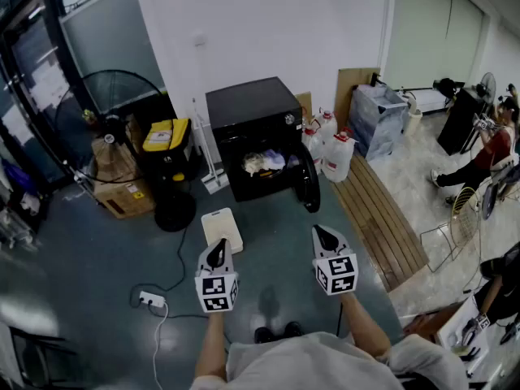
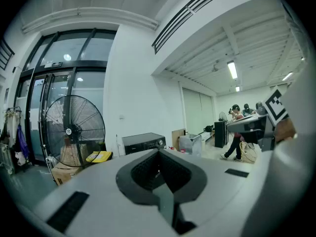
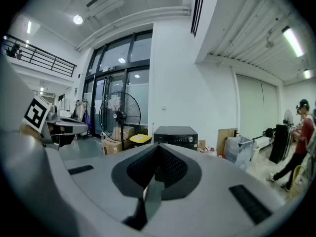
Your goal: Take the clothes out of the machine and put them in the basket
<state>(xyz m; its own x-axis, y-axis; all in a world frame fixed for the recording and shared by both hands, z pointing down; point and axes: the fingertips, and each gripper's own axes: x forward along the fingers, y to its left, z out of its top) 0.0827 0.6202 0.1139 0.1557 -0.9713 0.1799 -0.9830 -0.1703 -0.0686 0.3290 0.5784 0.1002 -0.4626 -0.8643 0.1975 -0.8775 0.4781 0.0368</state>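
Left claw: my left claw (image 2: 159,156) has its jaws together with nothing between them. It hangs in the air ahead of me, tipped slightly down.
Right claw: my right claw (image 3: 158,154) is closed too, and empty. It is level with the left one and well apart from it.
Basket: a pale, rectangular plastic basket (image 1: 222,227) sits on the dark grey-green floor (image 1: 106,258) just beyond my left claw, between me and the machine. From above I see nothing in it.
Machine: a black, box-shaped front-loading machine (image 1: 253,108) stands against the white wall. Its round dark door (image 1: 308,184) is swung open on the right side.
Clothes: a crumpled heap of pale and bluish clothes (image 1: 264,162) lies in the drum opening, well apart from both claws.
Stage: I judge the job is not yet started, since nothing has been lifted out.
Handling: the clothes look soft, limp and light. They could be heavier and clingy if damp, which I cannot tell.
Where to hold: I would pinch a thick bunched fold near the front of the heap, not a thin edge.
Risk: a thin pinch could slip free, or a trailing piece could drag on the door rim or the floor.
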